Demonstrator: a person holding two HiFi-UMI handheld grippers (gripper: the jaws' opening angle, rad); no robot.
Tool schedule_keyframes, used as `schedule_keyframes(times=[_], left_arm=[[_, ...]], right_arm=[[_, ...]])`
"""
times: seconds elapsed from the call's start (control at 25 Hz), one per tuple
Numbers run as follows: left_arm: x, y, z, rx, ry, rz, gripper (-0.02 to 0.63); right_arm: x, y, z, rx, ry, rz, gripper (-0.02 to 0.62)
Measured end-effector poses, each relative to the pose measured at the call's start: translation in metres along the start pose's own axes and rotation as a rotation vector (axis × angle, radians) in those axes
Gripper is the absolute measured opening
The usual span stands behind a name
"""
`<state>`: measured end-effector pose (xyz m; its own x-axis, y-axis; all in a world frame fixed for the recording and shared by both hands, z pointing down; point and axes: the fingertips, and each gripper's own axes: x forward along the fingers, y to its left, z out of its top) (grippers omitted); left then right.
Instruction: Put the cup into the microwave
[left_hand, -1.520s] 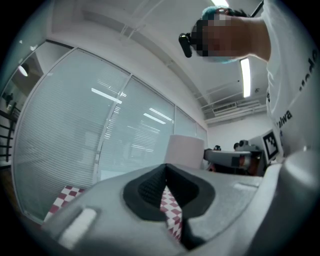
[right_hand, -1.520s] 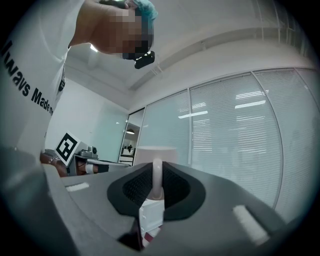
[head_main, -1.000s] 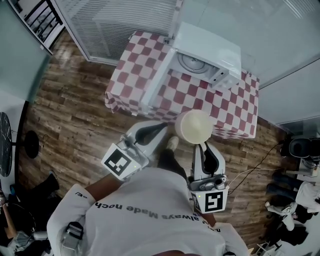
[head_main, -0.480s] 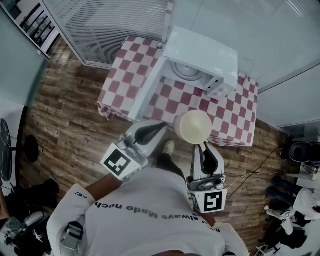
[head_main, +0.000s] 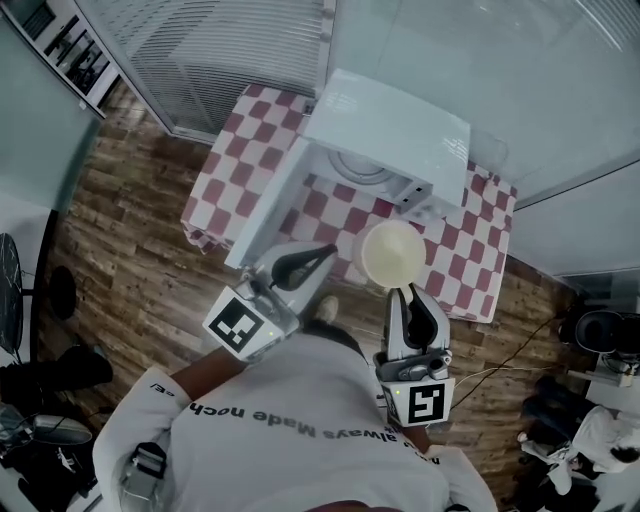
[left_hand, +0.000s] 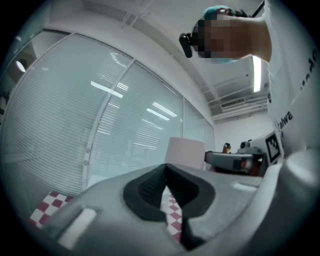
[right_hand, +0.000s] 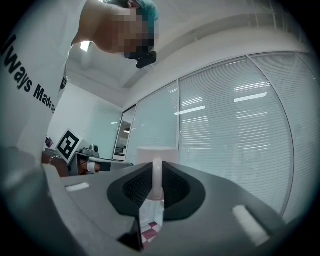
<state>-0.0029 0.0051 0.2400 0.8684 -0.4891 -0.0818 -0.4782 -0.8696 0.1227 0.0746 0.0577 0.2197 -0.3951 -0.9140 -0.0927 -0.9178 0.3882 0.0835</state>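
The person's white shirt (head_main: 300, 440), behind both grippers, reads "always Made". The left gripper (head_main: 322, 256) has its jaws together on nothing. Beside it, the right gripper (head_main: 408, 292) is clamped on the handle of the cream round cup (head_main: 393, 255), which sits just ahead of its jaws. Beyond, the open white microwave (head_main: 390, 125) on the red-checked table (head_main: 215, 195) is closer than a second ago.

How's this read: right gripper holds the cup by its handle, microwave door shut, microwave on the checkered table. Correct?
One error: the microwave door is open, swung out to the left, with the turntable exposed; the head view shows it. The rest holds: the right gripper has its jaws shut on the cup handle, and the microwave sits on the checkered table.
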Motion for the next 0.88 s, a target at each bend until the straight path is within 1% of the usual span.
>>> schedule_keyframes(times=[0.16,0.44,0.68,0.76,0.88], left_arm=[[0.035,0.004,-0.007,0.022,0.006,0.011,0.003],[0.086,-0.001,-0.016,0.027,-0.008,0.031,0.003],[0.101,-0.008,-0.020,0.016,-0.001,0.039,0.003],[0.103,-0.005,-0.018,0.004,0.009,0.040,0.003],[0.102,0.005,-0.017,0.007,0.012,0.045,0.003]], right_arm=[[0.007,-0.036,-0.003,-0.001,-0.012,0.012,0.038],[0.007,-0.087,-0.010,0.027,-0.017,0.011,0.038],[0.006,-0.102,-0.014,0.038,-0.025,0.019,0.038],[0.010,-0.103,-0.014,0.040,-0.028,0.020,0.038],[0.018,-0.102,-0.016,0.040,-0.025,0.022,0.038]])
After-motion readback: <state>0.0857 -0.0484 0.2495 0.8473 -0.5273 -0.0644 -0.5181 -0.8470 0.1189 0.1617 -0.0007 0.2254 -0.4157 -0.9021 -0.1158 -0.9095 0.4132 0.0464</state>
